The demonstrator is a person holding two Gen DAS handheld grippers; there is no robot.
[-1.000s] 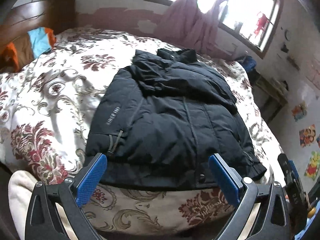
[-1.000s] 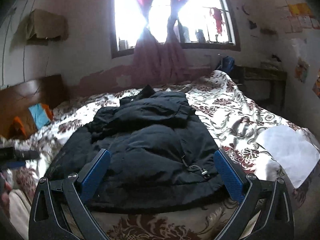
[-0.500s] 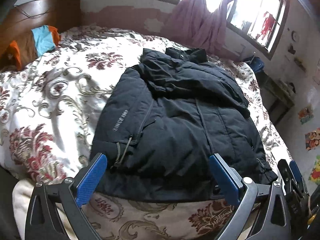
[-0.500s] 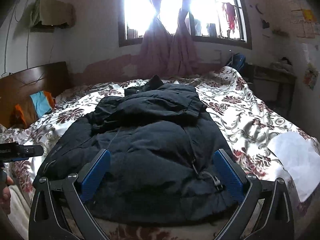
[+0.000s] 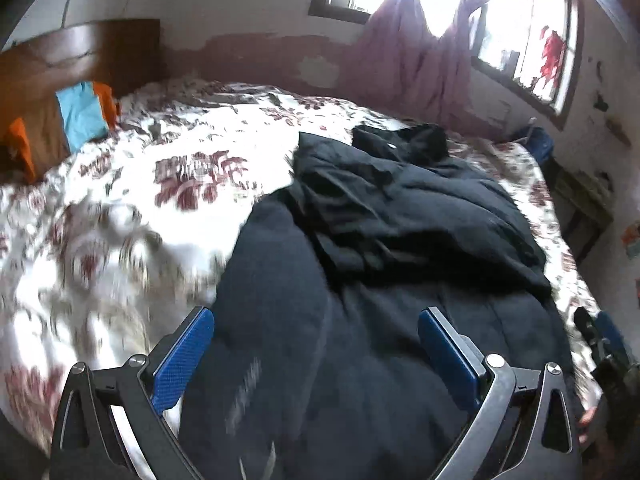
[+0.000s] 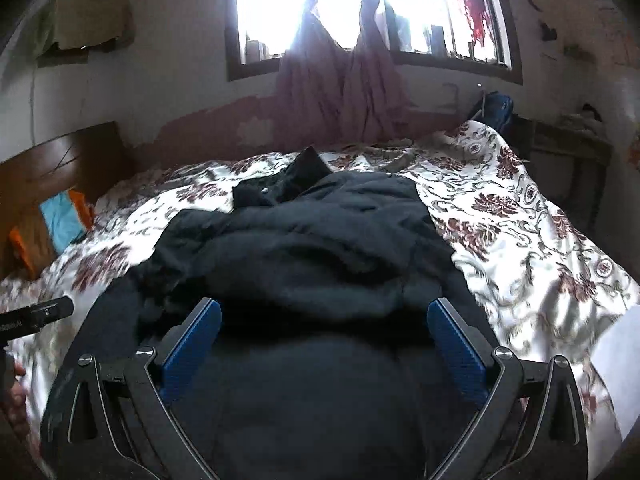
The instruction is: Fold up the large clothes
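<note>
While both tools hover over the near edge of the bed (image 6: 520, 216), the left gripper (image 5: 316, 344) and the right gripper (image 6: 324, 332) each have their blue pads spread wide, holding nothing. Beneath them the black jacket (image 5: 400, 240) lies across the middle of the floral bedspread, its collar toward the far edge. Farther off, purple curtains (image 6: 336, 88) hang at the bright window (image 6: 276, 8).

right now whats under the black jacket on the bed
The black jacket lies on the floral bedspread, which shows all around it. Folded parts of the jacket are piled on its far half. Whatever else might lie beneath it is covered. Both grippers, left and right, are open.
</note>
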